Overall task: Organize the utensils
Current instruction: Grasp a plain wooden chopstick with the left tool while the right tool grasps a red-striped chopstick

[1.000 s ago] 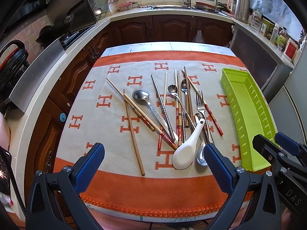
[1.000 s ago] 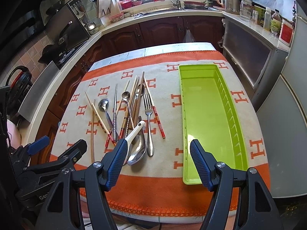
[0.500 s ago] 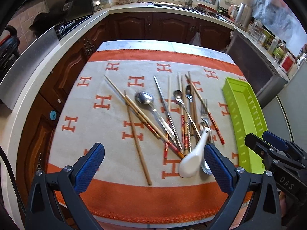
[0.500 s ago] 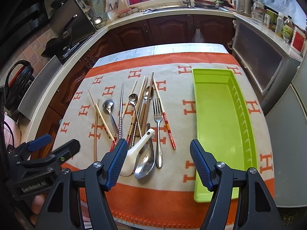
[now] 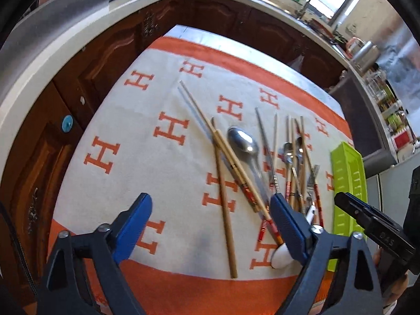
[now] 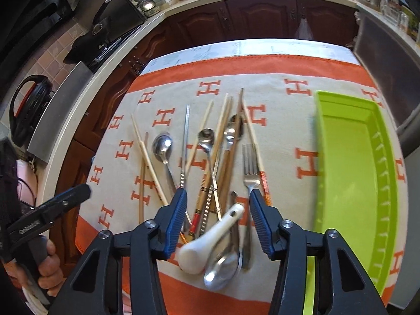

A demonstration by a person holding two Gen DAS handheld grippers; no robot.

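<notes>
The white ceramic soup spoon (image 6: 210,239) lies on top of the heap of metal spoons, a fork and chopsticks (image 6: 210,168), directly below the right tool (image 6: 218,225), handle slanting up between its blue pads. It looks like the first piece to lift. That tool's jaws have just been closing and now stand half-wide, with the spoon handle in the gap but not yet pressed. To do it well, come straight down on the handle alone, clear of the steel spoon (image 6: 223,270) beside it, and close only once both pads straddle it. The long lime-green plastic tray (image 6: 349,183) lies empty to this tool's right. The left tool (image 5: 210,225), also just narrowing yet fairly wide and empty, hangs over the plain wooden chopsticks (image 5: 225,210) on the orange-and-cream cloth covering the tabletop (image 5: 147,173).
</notes>
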